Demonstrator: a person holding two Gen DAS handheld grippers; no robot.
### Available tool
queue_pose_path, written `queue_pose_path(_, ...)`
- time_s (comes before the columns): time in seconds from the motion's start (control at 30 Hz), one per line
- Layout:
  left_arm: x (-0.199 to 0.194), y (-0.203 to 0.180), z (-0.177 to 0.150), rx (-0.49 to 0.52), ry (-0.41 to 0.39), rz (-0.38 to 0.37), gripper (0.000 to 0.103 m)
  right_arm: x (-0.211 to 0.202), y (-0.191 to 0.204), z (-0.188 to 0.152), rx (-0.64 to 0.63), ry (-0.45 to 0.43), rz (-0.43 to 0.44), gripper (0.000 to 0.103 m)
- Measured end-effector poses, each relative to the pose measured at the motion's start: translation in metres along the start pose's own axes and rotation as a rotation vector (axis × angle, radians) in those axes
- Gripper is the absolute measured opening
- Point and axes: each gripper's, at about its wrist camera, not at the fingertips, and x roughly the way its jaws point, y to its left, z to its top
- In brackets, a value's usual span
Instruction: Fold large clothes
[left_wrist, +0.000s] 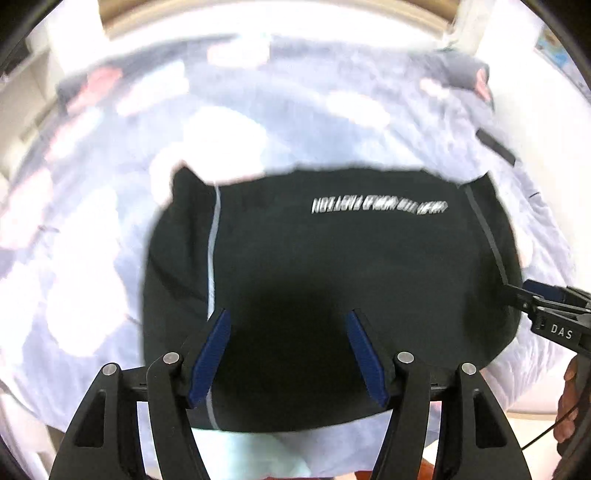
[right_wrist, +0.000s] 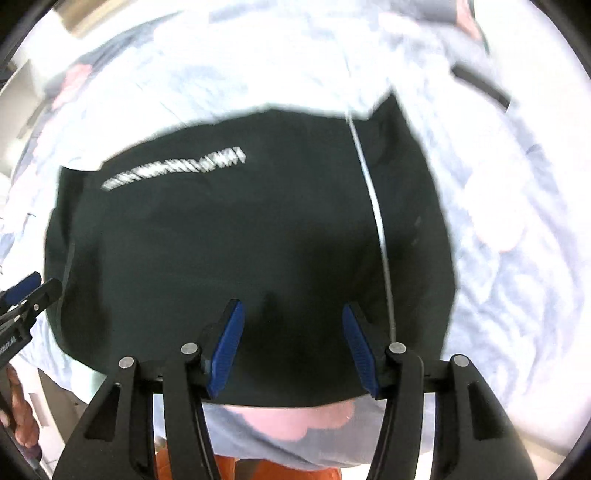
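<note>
Black garment (left_wrist: 332, 266) lies folded flat on pale patterned bedsheet (left_wrist: 92, 229), long axis running side to side, white text line along it. Left gripper (left_wrist: 288, 354) & right gripper (right_wrist: 291, 347) both hang above it, jaws apart, nothing betw them.

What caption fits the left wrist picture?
Open left gripper above a folded black garment on a pale floral bedspread.
</note>
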Motion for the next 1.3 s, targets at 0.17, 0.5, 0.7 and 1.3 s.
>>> queue_pose_path(0.17,-0.059,-0.013,0.019,-0.040,-0.060,0.057,0.068,-0.072,0.023,0.005,-0.018,-0.104,-0.035,0.066)
queue_pose_path(0.5,-0.127,-0.051,0.035,-0.022,-0.118,0.126,0.069,-0.154,0.057,0.006,0.022,-0.284,-0.056,0.078)
queue_pose_path(0.7,-0.136,-0.061,0.042,-0.011,-0.142,0.128,0.069,-0.155,0.065,0.009,0.011,-0.301,-0.085,0.078)
queue_pose_path(1.3,-0.133,-0.063,0.062,-0.038,-0.154,0.171,0.069,-0.131,0.053,0.044,0.045,-0.258,-0.062,0.078)
